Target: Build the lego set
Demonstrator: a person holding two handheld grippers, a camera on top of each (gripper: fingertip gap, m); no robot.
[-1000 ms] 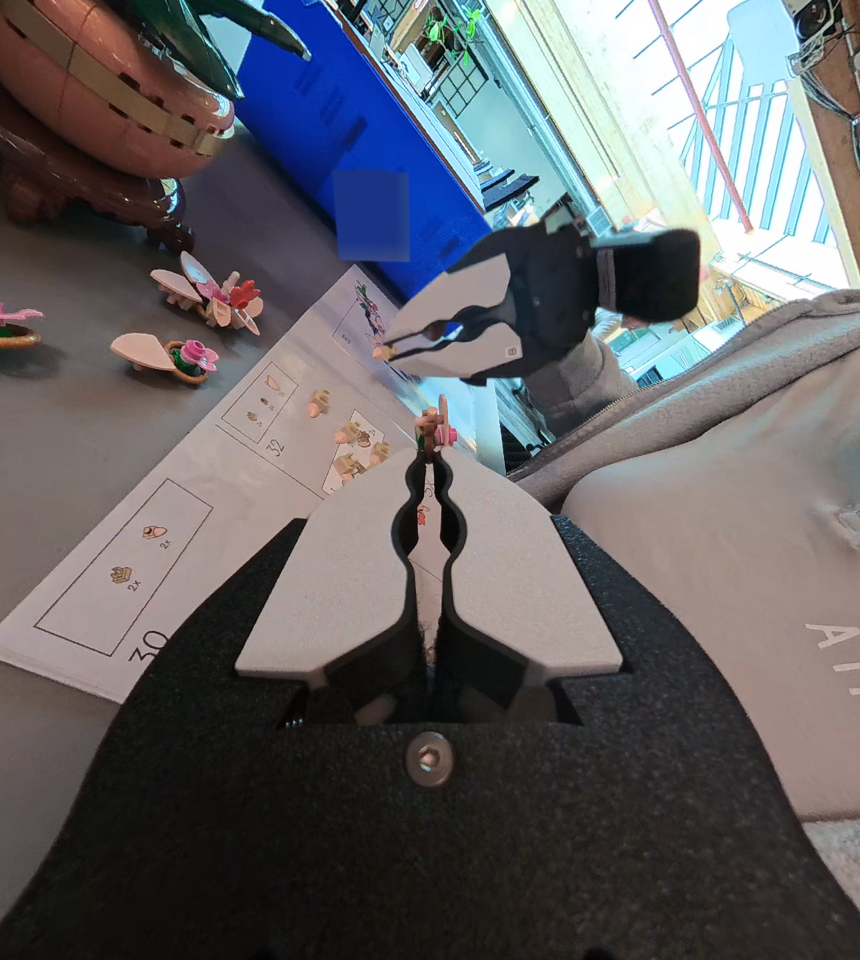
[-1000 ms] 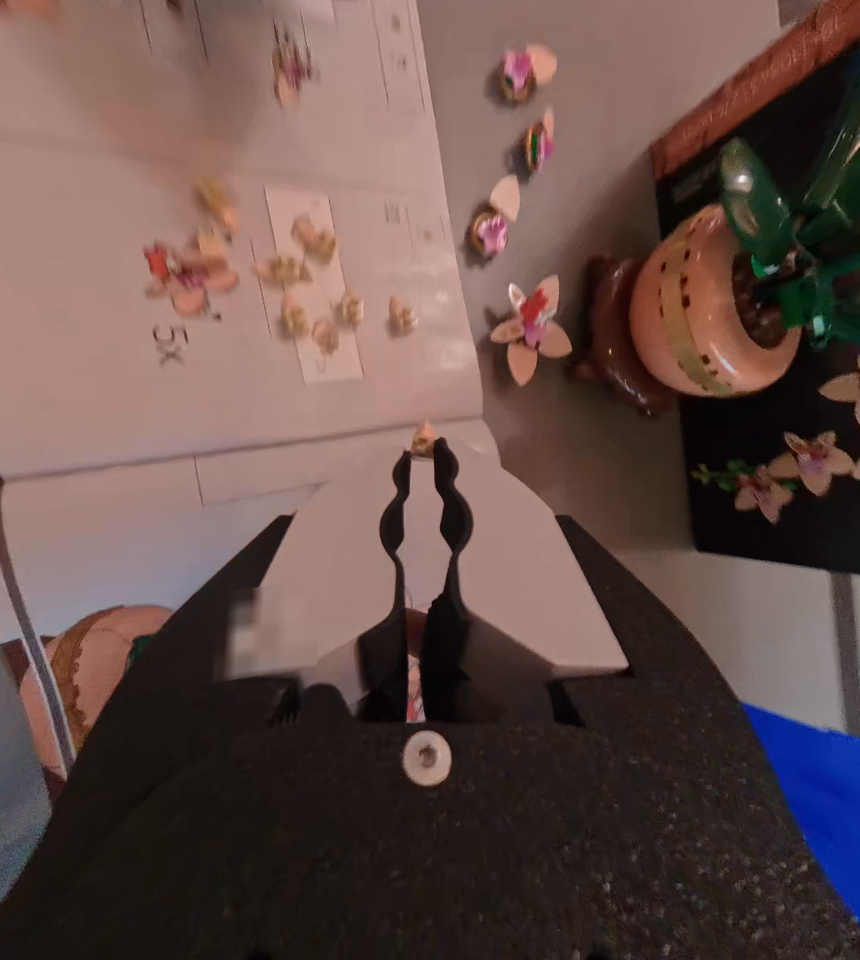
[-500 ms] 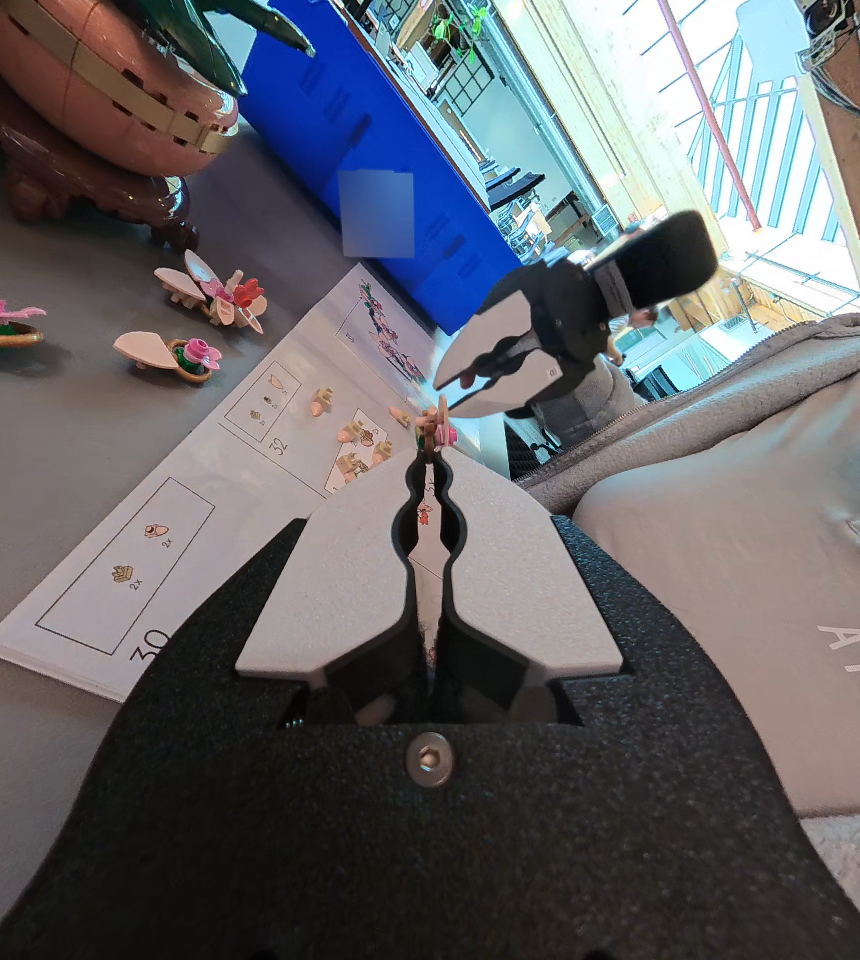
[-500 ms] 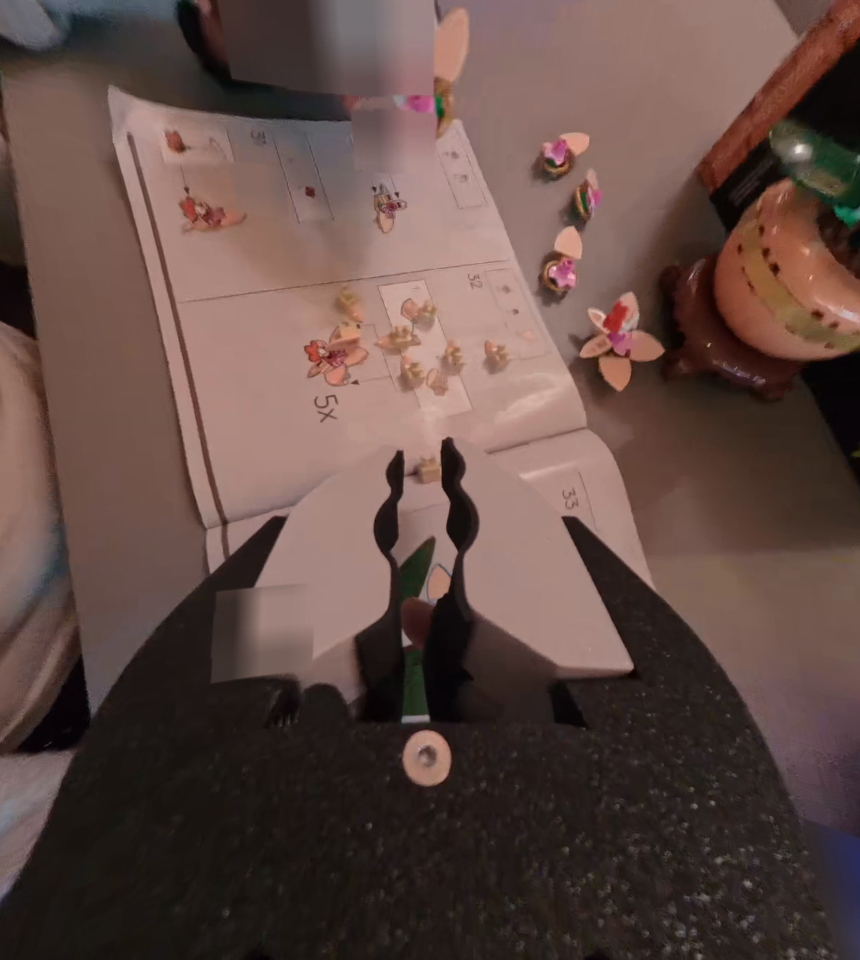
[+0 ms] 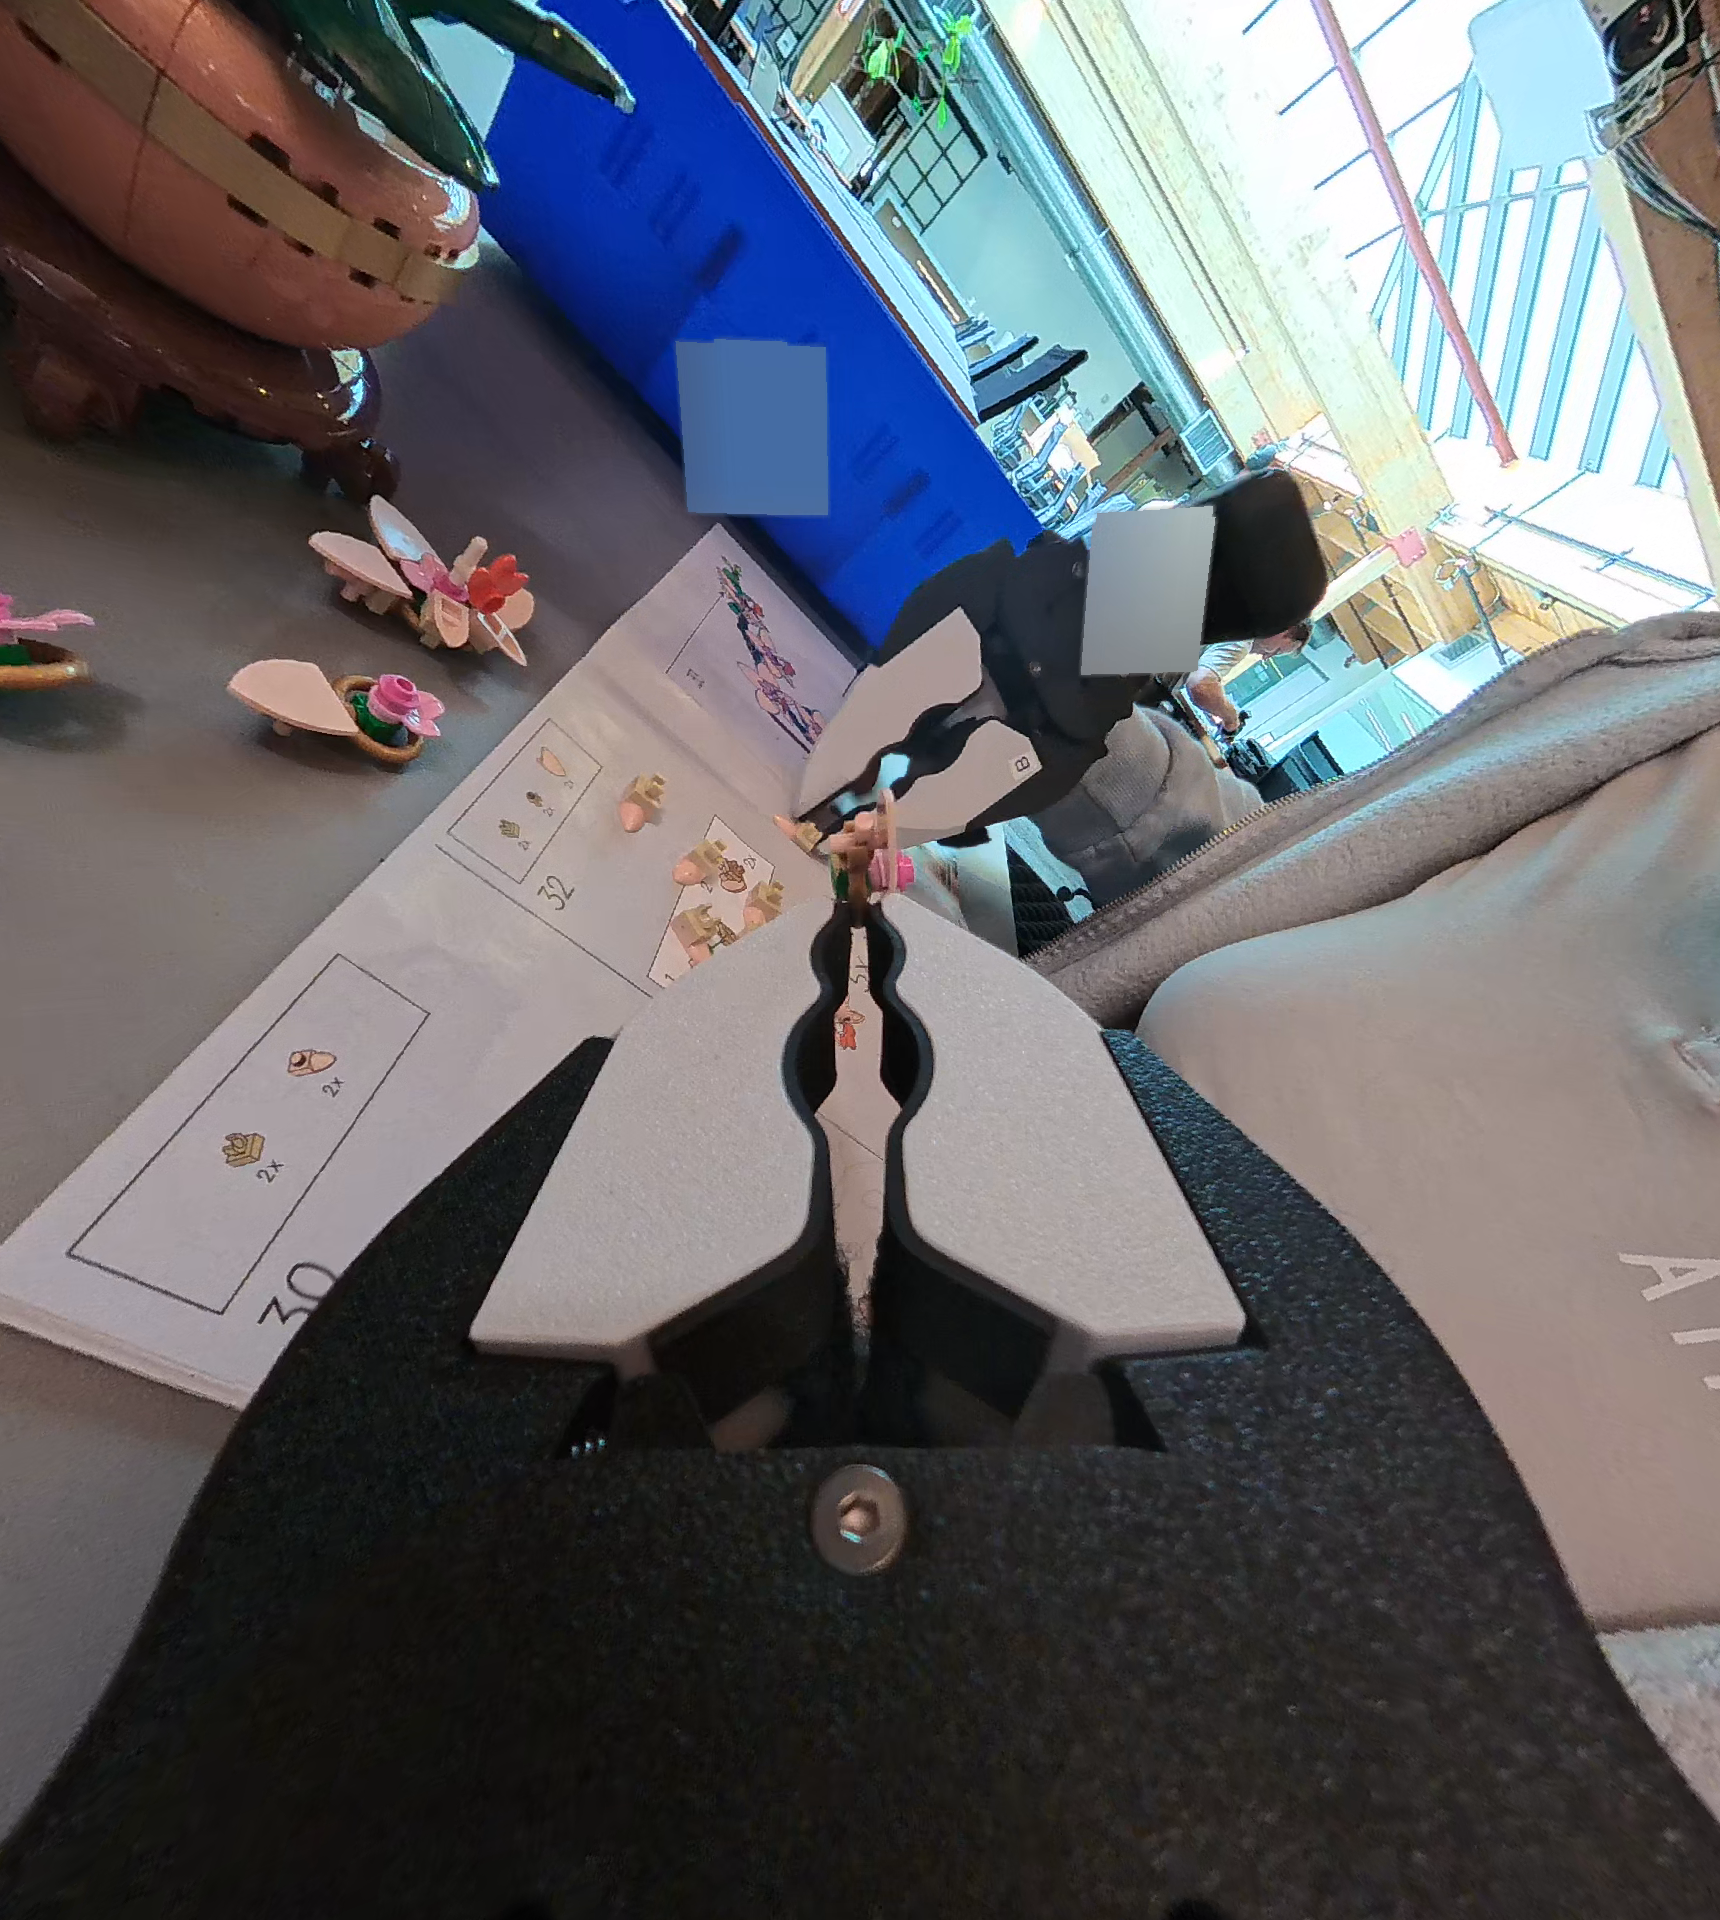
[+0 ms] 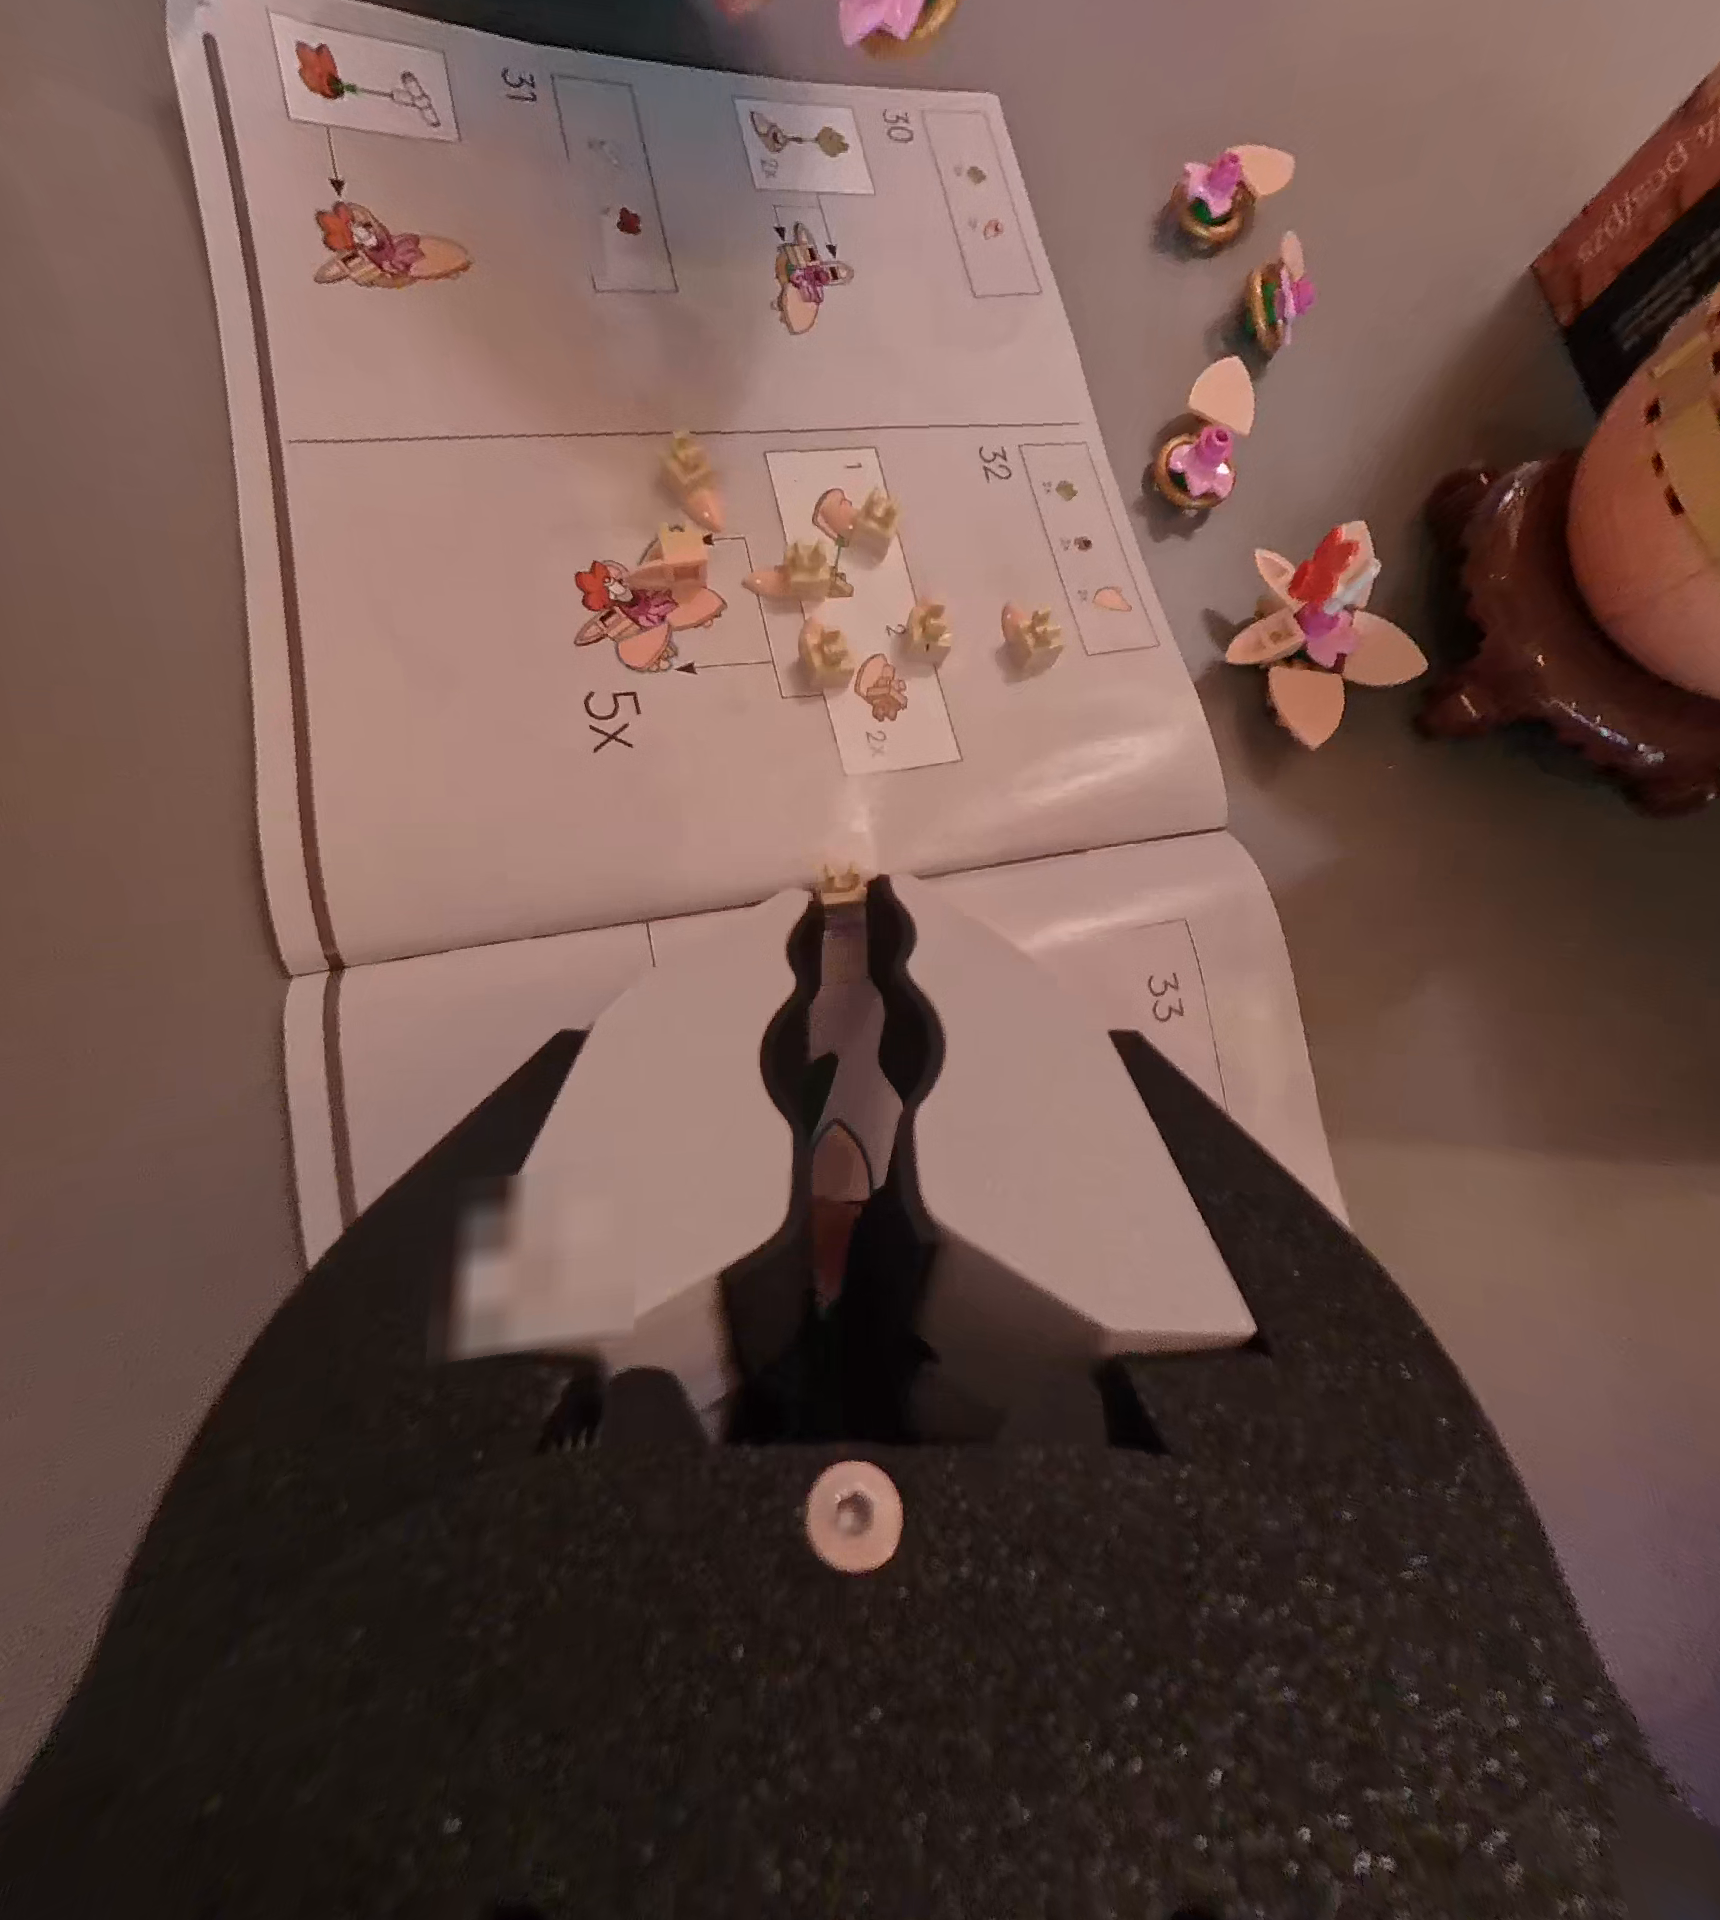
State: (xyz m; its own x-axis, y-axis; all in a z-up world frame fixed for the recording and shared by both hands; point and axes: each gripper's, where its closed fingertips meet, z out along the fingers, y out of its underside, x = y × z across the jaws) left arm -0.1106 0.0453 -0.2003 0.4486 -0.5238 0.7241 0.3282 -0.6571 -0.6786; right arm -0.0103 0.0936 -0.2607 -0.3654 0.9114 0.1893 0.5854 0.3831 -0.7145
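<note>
The little flower piece (image 5: 861, 852), with pink, green and pale bits, is sitting pinched at the very tip of the left gripper (image 5: 861, 906), whose two grey fingers are squeezing almost shut on its thin brown stem. It is being held up in the air above the open booklet (image 5: 399, 1039). Just past it, at about 12 o'clock, the right gripper (image 5: 820, 821) is reaching in, and the small tan piece (image 5: 806, 834) at its tip is sitting right beside the flower; I cannot tell if the two are touching. In the right wrist view, the right gripper (image 6: 848, 891) is nipping that tan piece (image 6: 840, 883) between its fingertips, with the fingers a tiny bit apart around it. Beyond it, toward 12 o'clock, more tan and peach pieces (image 6: 814, 571) are lying loose on the booklet (image 6: 482, 499) page. Off at 2 o'clock from the booklet, a finished flower (image 6: 1318, 629) with pale petals and a red middle is lying on the grey table (image 6: 1458, 1039), and three half-made flowers (image 6: 1204, 457) are lying in a row near it. Farther at 3 o'clock, a round pink pot (image 6: 1708, 540) is standing on a brown base. In the left wrist view, a person's grey sweatshirt (image 5: 1458, 1143) is filling the 3 o'clock side.
</note>
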